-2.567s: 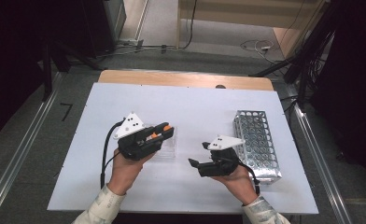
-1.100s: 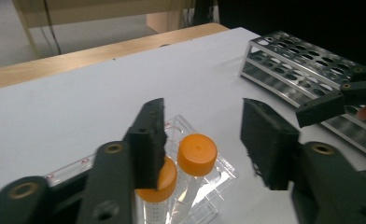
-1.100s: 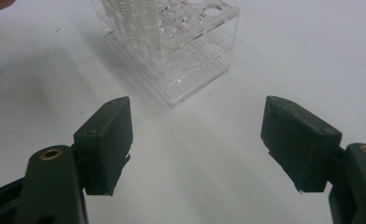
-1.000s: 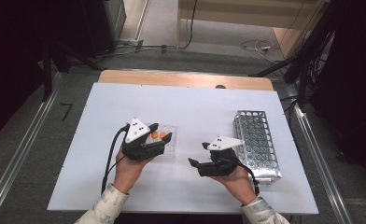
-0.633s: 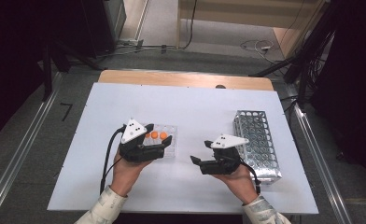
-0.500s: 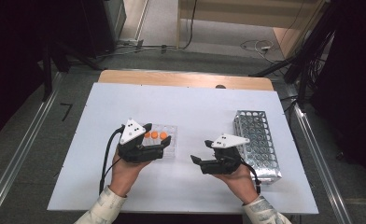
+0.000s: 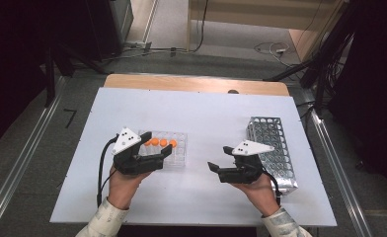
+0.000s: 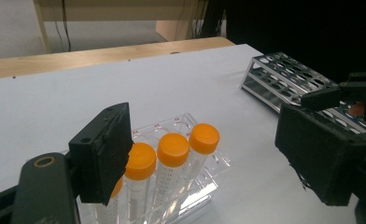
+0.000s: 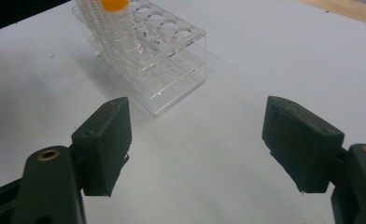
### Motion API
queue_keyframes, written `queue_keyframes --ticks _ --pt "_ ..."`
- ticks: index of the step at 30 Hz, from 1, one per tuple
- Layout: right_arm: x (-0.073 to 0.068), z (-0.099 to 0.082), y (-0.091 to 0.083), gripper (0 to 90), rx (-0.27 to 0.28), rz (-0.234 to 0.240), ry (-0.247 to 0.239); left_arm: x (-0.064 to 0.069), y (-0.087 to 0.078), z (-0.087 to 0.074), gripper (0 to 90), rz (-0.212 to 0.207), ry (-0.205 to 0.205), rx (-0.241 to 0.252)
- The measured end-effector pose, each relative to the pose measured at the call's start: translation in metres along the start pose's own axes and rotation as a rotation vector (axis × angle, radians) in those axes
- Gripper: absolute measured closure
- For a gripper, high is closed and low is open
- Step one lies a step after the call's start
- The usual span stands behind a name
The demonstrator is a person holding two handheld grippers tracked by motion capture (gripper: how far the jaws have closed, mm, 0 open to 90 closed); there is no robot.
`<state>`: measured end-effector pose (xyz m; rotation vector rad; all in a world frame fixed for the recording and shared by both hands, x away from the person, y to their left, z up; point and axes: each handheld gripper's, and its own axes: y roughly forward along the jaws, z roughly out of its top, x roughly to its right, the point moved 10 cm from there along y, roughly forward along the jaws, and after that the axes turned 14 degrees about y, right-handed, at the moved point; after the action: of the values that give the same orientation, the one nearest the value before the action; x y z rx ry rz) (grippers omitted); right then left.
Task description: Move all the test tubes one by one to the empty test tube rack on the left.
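Note:
Several clear tubes with orange caps (image 7: 163, 142) (image 8: 173, 149) stand upright in a row in a clear plastic rack (image 7: 177, 157) (image 8: 204, 189) left of the table's middle. My left gripper (image 7: 164, 157) (image 8: 207, 142) sits at the rack's near left side. Its jaws have just been opening and now stand open, with the tubes just ahead of them and no pad pressing on any. My right gripper (image 7: 214, 167) (image 9: 195, 135) hovers open and empty over bare table, pointing left at the clear rack (image 9: 165, 60), where one tube (image 9: 113, 16) shows.
A metal tube rack (image 7: 273, 150) (image 8: 284, 77) lies on the white table (image 7: 206, 113) just right of my right hand. A wooden strip (image 7: 196, 84) runs along the table's far edge. Metal rails flank both sides.
My left gripper carried an orange-capped tube down to the clear rack, let it go and drew back a little toward the near left. The right gripper hardly shifted.

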<state>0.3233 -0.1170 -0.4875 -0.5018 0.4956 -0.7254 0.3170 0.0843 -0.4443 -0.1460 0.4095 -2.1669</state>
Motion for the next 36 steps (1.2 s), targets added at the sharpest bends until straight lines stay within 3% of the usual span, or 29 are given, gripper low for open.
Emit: queue_keyframes --ticks 27,36 --pt "0.018 -0.001 -0.022 22.4 0.038 -0.031 0.036 -0.007 -0.018 -0.010 17.9 0.033 0.016 -0.015" --pt "0.023 -0.002 -0.028 22.4 0.045 -0.039 0.044 -0.013 -0.028 -0.017 17.7 0.068 0.029 -0.024"
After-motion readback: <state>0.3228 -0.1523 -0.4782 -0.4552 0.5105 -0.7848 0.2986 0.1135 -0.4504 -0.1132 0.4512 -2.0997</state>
